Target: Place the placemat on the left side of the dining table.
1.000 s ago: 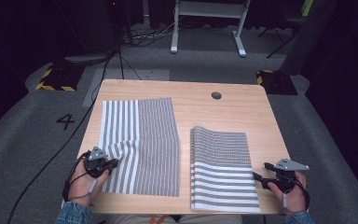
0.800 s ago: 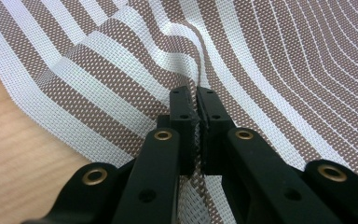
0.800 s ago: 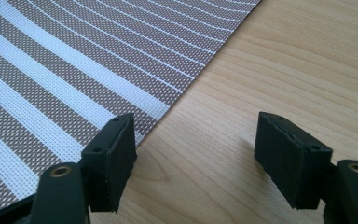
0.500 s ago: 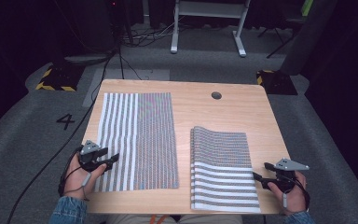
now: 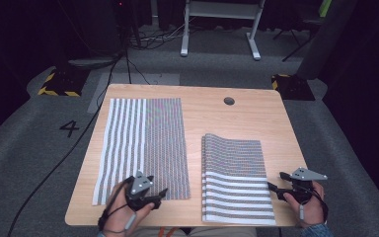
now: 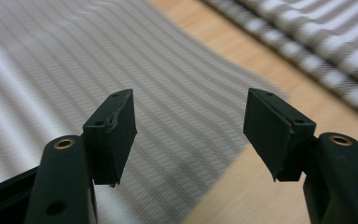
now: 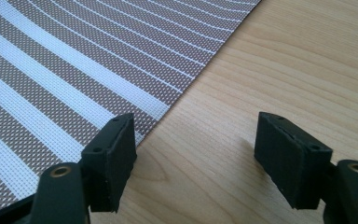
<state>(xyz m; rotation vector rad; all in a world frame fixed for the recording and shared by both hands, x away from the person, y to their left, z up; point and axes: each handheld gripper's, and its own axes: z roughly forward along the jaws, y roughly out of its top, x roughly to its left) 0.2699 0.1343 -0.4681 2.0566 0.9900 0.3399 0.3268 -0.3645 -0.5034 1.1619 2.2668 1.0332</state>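
The flat mat (image 5: 145,145), a woven striped rectangle, lies spread on the left half of the wooden table (image 5: 207,118). The left gripper (image 5: 150,200) hovers over its near right corner, jaws apart, gripping nothing. To the right lies a folded mat (image 5: 237,180), seemingly doubled over. Beside its right edge, the right gripper (image 5: 276,188) is spread wide over bare wood.

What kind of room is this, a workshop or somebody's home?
Probably a lab or recording studio, not a home: a bare wooden table on grey carpet, black-and-yellow hazard tape on the floor, a painted number 4, and cables trailing into darkness.
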